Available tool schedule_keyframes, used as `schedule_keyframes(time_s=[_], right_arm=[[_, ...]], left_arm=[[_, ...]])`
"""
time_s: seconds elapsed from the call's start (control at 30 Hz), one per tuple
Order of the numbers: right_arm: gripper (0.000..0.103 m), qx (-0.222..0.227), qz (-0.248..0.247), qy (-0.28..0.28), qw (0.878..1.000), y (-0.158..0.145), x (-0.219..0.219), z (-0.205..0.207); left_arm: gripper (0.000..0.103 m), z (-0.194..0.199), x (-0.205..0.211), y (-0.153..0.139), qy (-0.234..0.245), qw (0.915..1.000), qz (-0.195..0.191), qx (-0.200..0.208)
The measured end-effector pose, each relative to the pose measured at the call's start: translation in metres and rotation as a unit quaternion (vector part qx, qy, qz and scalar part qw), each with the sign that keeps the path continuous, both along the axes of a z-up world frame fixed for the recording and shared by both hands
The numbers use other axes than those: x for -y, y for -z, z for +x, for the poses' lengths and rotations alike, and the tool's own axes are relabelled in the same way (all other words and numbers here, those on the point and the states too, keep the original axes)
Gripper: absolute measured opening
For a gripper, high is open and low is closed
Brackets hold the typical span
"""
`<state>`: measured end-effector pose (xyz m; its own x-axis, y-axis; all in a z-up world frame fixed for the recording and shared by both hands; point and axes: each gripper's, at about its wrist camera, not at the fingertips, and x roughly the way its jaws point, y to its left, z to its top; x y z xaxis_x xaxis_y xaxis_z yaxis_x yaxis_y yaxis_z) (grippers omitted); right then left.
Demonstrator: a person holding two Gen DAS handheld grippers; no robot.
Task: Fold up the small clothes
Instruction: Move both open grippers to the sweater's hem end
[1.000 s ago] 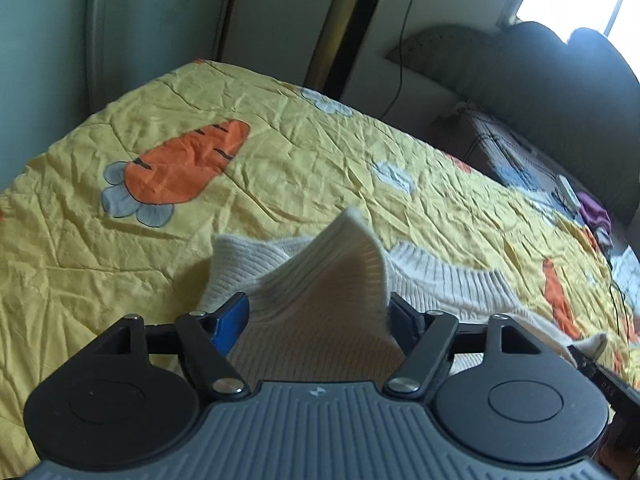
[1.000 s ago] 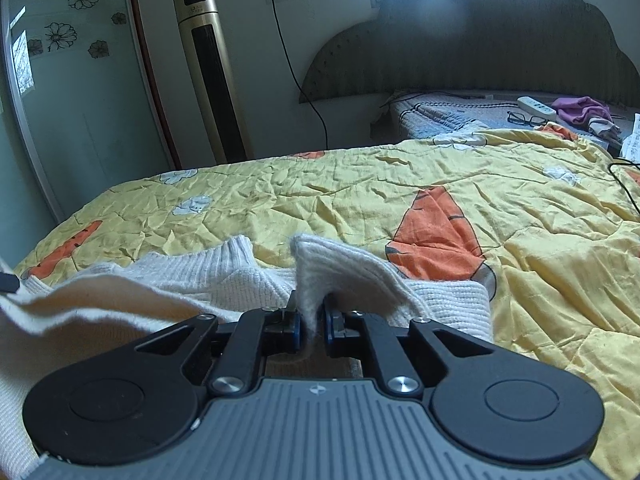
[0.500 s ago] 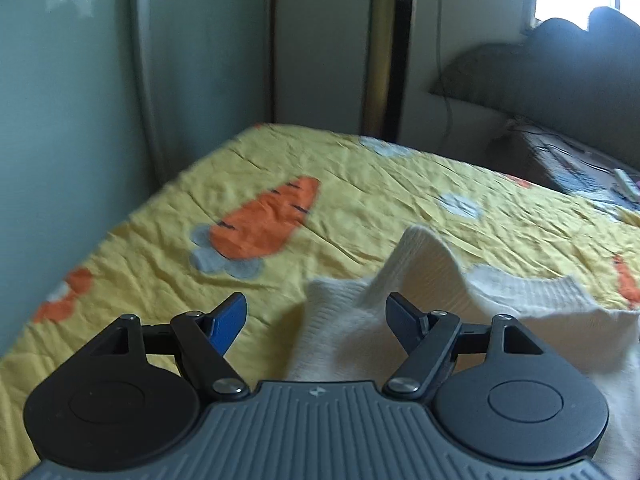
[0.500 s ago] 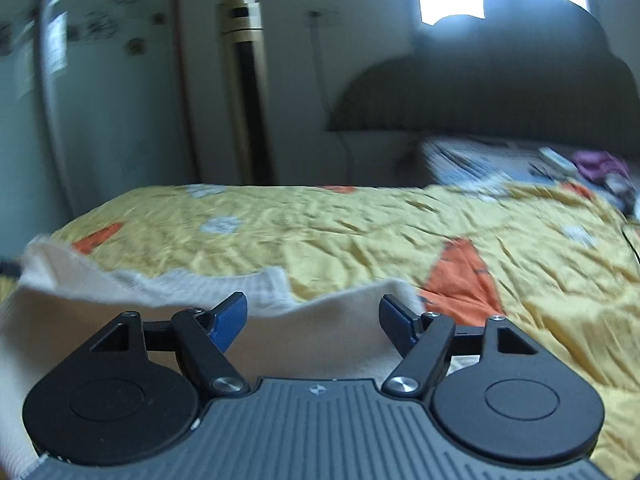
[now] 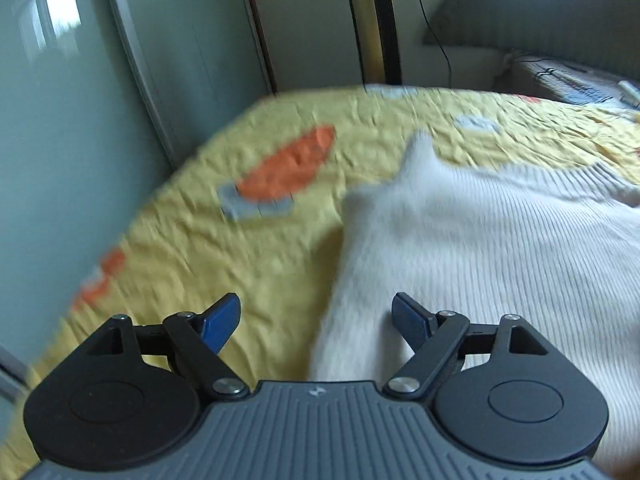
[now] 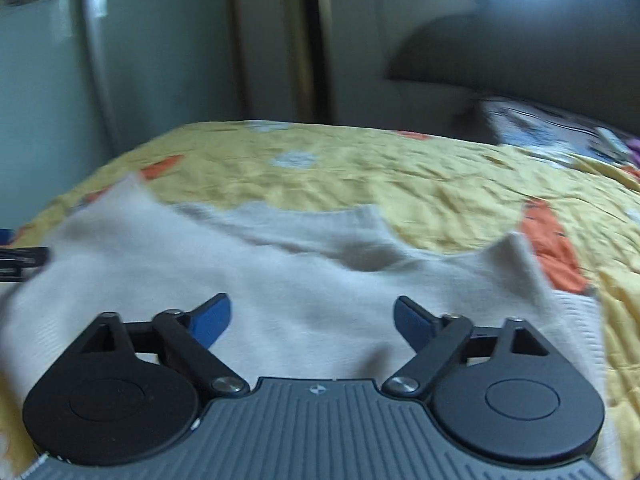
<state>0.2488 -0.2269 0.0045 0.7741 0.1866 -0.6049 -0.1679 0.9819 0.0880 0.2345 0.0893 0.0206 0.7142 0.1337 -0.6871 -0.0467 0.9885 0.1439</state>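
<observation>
cream ribbed sweater on yellow quilt with orange, seemingly carrot, prints; blue claw pads

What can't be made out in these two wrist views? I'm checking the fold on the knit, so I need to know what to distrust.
- Left wrist view: the white sweater runs off the right edge, and the left gripper body hides its near part.
- Right wrist view: motion blur smears the sweater's far edges; the right gripper body covers its near hem.
- Things by the headboard: too blurred to name.
</observation>
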Motion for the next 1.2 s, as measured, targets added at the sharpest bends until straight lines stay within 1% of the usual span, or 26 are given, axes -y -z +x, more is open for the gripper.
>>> schedule_keyframes(time_s=[0.03,0.07,0.1,0.13,0.23,0.3,0.37,0.4,0.47,0.5,0.53,0.57,0.6,0.63,0.67,0.7,0.73,0.77,0.83,0.87,0.93,0.97,1.0,1.07,1.1,1.2], right_arm=[[0.1,-0.003,-0.014,-0.018,1.0,0.002,-0.01,-0.001],[0.1,-0.006,-0.039,-0.03,0.999,0.009,-0.019,-0.001],[0.1,-0.012,-0.067,-0.033,0.997,0.015,-0.026,0.0],[0.1,-0.012,-0.078,-0.026,0.997,0.02,-0.028,0.0],[0.098,0.002,-0.048,0.0,0.999,0.011,-0.022,-0.012],[0.099,0.046,-0.067,0.005,0.997,0.002,-0.022,-0.032],[0.1,0.093,-0.126,0.01,0.988,-0.004,-0.02,-0.047],[0.1,0.117,-0.17,0.018,0.978,-0.006,-0.013,-0.051],[0.102,0.151,-0.225,0.03,0.962,-0.008,-0.001,-0.058],[0.103,0.156,-0.238,0.034,0.958,-0.008,0.009,-0.059],[0.103,0.152,-0.239,0.038,0.958,-0.007,0.019,-0.057],[0.102,0.147,-0.227,0.041,0.962,-0.006,0.03,-0.054],[0.102,0.141,-0.202,0.046,0.968,-0.004,0.041,-0.052],[0.102,0.13,-0.168,0.054,0.976,-0.001,0.052,-0.049],[0.098,0.116,-0.131,0.064,0.982,0.003,0.062,-0.046],[0.094,0.105,-0.093,0.069,0.988,0.005,0.071,-0.042],[0.088,0.103,-0.066,0.07,0.99,0.01,0.077,-0.04],[0.086,0.104,-0.064,0.074,0.99,0.011,0.079,-0.04],[0.085,0.089,-0.132,0.095,0.983,0.014,0.074,-0.037],[0.082,0.089,-0.164,0.091,0.978,0.013,0.07,-0.038],[0.083,0.096,-0.212,0.079,0.969,0.01,0.069,-0.042],[0.085,0.095,-0.228,0.083,0.965,0.01,0.069,-0.041],[0.086,0.086,-0.231,0.086,0.965,0.013,0.07,-0.037],[0.085,0.037,-0.216,0.072,0.973,0.024,0.074,-0.024],[0.085,0.032,-0.221,0.073,0.972,0.027,0.071,-0.024],[0.086,0.067,-0.267,0.102,0.956,0.013,0.042,-0.039]], left_arm=[[0.083,-0.005,-0.005,0.002,0.0,0.9999,-0.013,-0.001],[0.083,-0.01,-0.009,0.002,0.001,0.9997,-0.023,0.001],[0.083,-0.015,-0.013,0.002,0.004,0.9995,-0.031,0.003],[0.083,-0.021,-0.017,0.001,0.009,0.9992,-0.039,0.006],[0.083,-0.036,-0.028,-0.001,0.039,0.9966,-0.073,0.007],[0.083,-0.044,-0.034,-0.001,0.069,0.9915,-0.11,-0.001],[0.082,-0.049,-0.038,0.001,0.087,0.9864,-0.139,-0.007],[0.081,-0.051,-0.038,0.003,0.094,0.9846,-0.147,-0.006],[0.067,-0.054,-0.039,0.006,0.104,0.9813,-0.162,-0.005],[0.055,-0.054,-0.039,0.007,0.107,0.9795,-0.171,-0.009],[0.044,-0.053,-0.04,0.009,0.108,0.9768,-0.184,-0.015],[0.039,-0.051,-0.041,0.011,0.106,0.9741,-0.198,-0.023],[0.034,-0.05,-0.041,0.012,0.101,0.9733,-0.204,-0.028],[0.028,-0.051,-0.04,0.012,0.096,0.9743,-0.202,-0.028],[0.025,-0.053,-0.039,0.012,0.094,0.9752,-0.199,-0.025],[0.018,-0.055,-0.039,0.01,0.092,0.9757,-0.197,-0.024],[0.014,-0.056,-0.04,0.009,0.088,0.9763,-0.196,-0.024],[0.014,-0.058,-0.041,0.007,0.086,0.977,-0.194,-0.025],[0.011,-0.062,-0.046,0.003,0.082,0.9783,-0.188,-0.03],[0.011,-0.064,-0.048,0.003,0.083,0.9784,-0.186,-0.034],[0.011,-0.065,-0.047,0.008,0.087,0.98,-0.173,-0.045],[0.011,-0.064,-0.044,0.011,0.087,0.9822,-0.16,-0.047],[0.011,-0.064,-0.042,0.012,0.087,0.9838,-0.15,-0.045],[0.013,-0.066,-0.036,0.005,0.094,0.986,-0.133,-0.033],[0.015,-0.069,-0.033,0.0,0.097,0.9876,-0.121,-0.023],[0.018,-0.069,-0.024,-0.014,0.094,0.9932,-0.069,0.005]])
